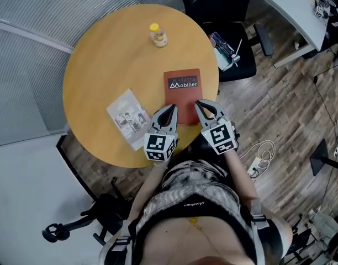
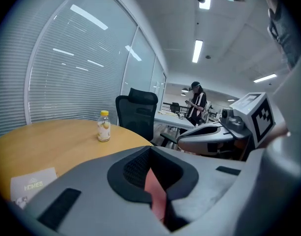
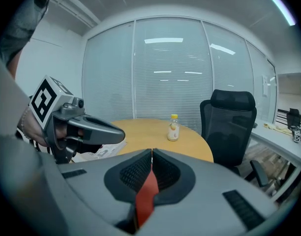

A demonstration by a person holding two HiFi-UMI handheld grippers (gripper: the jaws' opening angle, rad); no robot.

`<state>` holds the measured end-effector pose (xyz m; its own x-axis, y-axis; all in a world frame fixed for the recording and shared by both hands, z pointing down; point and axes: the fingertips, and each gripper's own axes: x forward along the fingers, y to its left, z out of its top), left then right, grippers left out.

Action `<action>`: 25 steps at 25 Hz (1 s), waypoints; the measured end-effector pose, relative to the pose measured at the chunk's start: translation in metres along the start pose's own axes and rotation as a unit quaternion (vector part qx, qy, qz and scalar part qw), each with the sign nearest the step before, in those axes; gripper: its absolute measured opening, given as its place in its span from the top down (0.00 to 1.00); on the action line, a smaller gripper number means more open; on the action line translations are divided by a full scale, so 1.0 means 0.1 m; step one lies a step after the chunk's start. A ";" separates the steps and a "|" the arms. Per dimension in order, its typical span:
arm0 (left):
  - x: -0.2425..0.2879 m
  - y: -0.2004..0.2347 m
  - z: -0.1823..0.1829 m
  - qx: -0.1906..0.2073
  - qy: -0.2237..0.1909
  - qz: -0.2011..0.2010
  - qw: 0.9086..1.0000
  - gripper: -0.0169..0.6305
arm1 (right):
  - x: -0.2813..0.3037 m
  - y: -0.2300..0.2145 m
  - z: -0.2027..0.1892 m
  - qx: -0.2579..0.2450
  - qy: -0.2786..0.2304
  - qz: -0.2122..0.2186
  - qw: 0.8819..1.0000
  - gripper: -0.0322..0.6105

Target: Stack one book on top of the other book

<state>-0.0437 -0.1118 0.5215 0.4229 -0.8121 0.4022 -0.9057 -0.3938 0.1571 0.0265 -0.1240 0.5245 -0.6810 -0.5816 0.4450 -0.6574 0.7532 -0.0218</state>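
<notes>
Left tool (image 1: 170,109) and right tool (image 1: 199,105), both closed and empty, hung over the red book's (image 1: 183,90) near edge, probably poised to lift it.

Round table (image 1: 97,76): left half and far side bare wood, open for passage.
Yellow-capped bottle (image 1: 158,36): upright near far rim, only tall obstacle on top, well apart from both books.
Red book (image 1: 182,95): flat, right of centre.
Pale book (image 1: 128,117): flat, tilted, by near rim; narrow bare strip between books.
Left gripper (image 1: 171,109) and right gripper (image 1: 197,104): jaws together, side by side over red book's near end, small gap between them.
Black office chair (image 1: 224,10): just beyond far-right rim.
Blind-covered glass wall (image 1: 25,48): close on left.
</notes>
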 end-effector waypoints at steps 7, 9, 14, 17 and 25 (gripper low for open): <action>0.09 0.03 -0.22 -0.009 0.033 -0.023 0.999 0.95 | 0.10 0.05 -0.16 0.003 0.025 -0.005 1.000 0.92; 0.12 0.03 -0.26 -0.012 0.040 -0.028 0.999 0.95 | 0.12 0.05 -0.20 0.005 0.031 -0.007 0.999 0.92; 0.17 0.10 -0.41 -0.027 0.066 -0.034 0.997 0.95 | 0.20 0.05 -0.32 0.008 0.052 -0.009 0.999 0.92; 0.21 0.16 -0.50 -0.043 0.084 -0.045 0.995 0.95 | 0.25 0.03 -0.39 0.012 0.063 -0.011 0.998 0.92; 0.25 0.37 -0.74 -0.071 0.133 -0.046 0.988 0.95 | 0.34 -0.03 -0.57 0.023 0.092 -0.018 0.995 0.91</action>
<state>-0.0690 -0.1144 0.6043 0.4976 -0.6268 0.5996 -0.8670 -0.3813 0.3209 0.0239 -0.1283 0.5911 -0.5885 -0.5389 0.6027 -0.6980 0.7148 -0.0424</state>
